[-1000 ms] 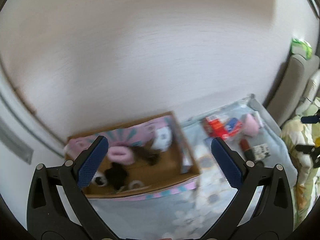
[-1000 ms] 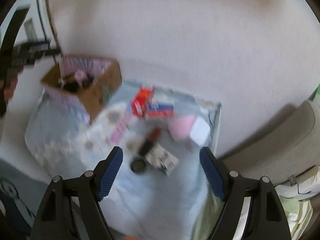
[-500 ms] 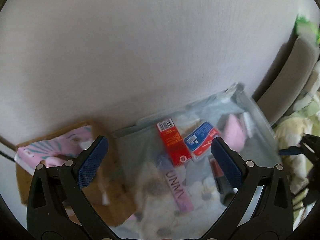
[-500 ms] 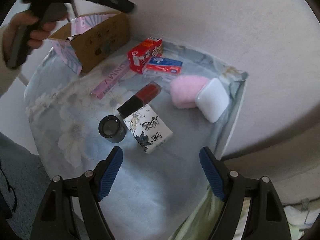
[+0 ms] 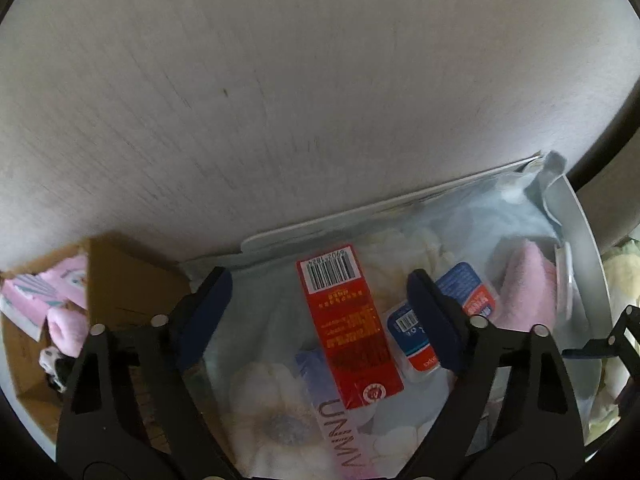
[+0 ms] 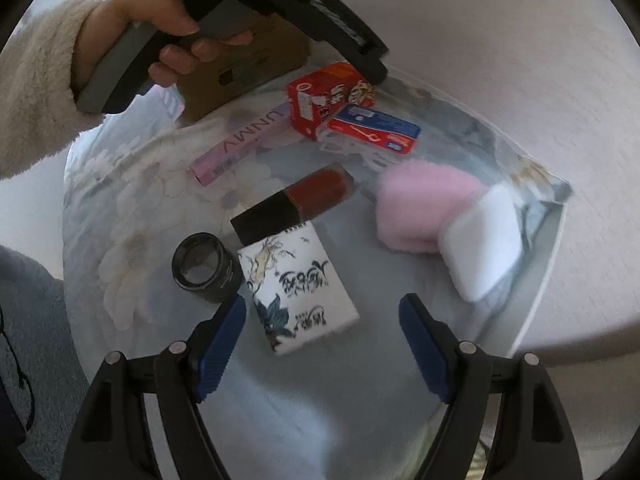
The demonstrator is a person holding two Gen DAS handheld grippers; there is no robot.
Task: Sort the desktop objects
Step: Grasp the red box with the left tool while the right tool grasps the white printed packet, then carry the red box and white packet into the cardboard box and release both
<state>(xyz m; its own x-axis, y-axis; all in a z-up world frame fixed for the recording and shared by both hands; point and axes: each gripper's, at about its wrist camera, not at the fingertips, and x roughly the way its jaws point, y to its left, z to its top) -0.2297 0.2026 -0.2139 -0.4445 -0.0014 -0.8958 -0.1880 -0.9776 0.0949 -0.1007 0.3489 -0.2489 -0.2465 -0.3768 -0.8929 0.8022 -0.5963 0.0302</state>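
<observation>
Floral cloth (image 6: 132,216) over a table by a pale wall (image 5: 280,100), left gripper (image 5: 320,316) tipped down mid-frame, jaws just narrowing but spread, bracketing the red box (image 5: 348,324) untouched; right gripper (image 6: 320,340) gapes empty above the patterned notepad (image 6: 298,288), lower centre.

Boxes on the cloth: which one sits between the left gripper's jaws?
The tall red carton with the barcode, lying flat between the open jaws of the left gripper, untouched. The blue-and-red flat box lies outside the right-hand finger; the pink UNMV box lies nearer the camera.
</observation>
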